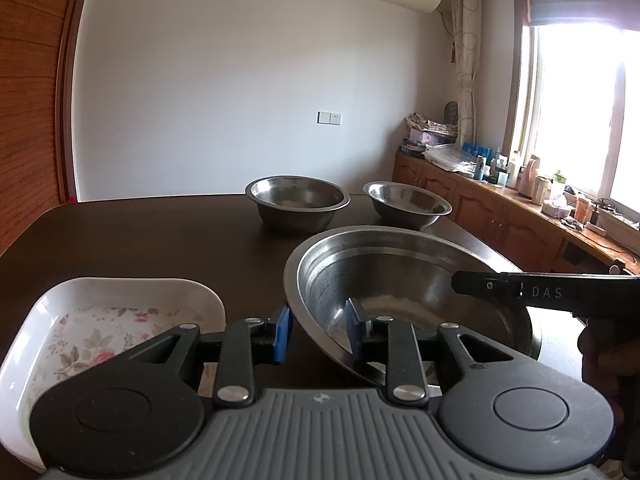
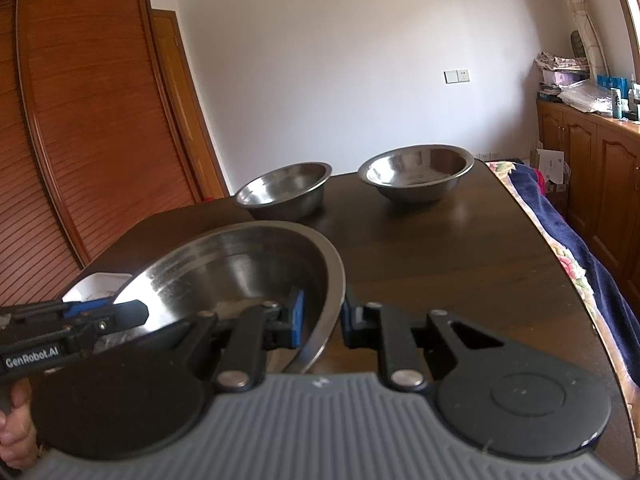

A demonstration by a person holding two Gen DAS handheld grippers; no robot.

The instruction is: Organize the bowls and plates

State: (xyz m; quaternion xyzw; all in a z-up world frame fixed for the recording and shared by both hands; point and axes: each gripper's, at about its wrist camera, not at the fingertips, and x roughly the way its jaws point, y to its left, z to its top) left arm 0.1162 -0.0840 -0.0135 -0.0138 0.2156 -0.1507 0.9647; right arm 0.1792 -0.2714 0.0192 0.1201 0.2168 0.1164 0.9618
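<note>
Dark table (image 1: 140,240) | steel basin (image 1: 400,280) rim between both hand-held gripper (image 1: 318,330) pads

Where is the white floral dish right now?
The white floral dish sits at the near-left of the dark table in the left wrist view, beside the large steel bowl.

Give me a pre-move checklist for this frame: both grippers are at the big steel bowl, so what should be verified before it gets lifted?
1. Left gripper straddles the rim of the large steel bowl, one pad inside, one outside: ok.
2. Right gripper straddles the opposite rim the same way: ok.
3. Pads clamped firmly on the rim: cannot tell; gaps show beside the rim.
4. Bowl empty inside: ok.
5. White floral dish apart from the bowl: ok.
6. Two smaller bowls, left one and right one, stand apart on the table: ok.
</note>
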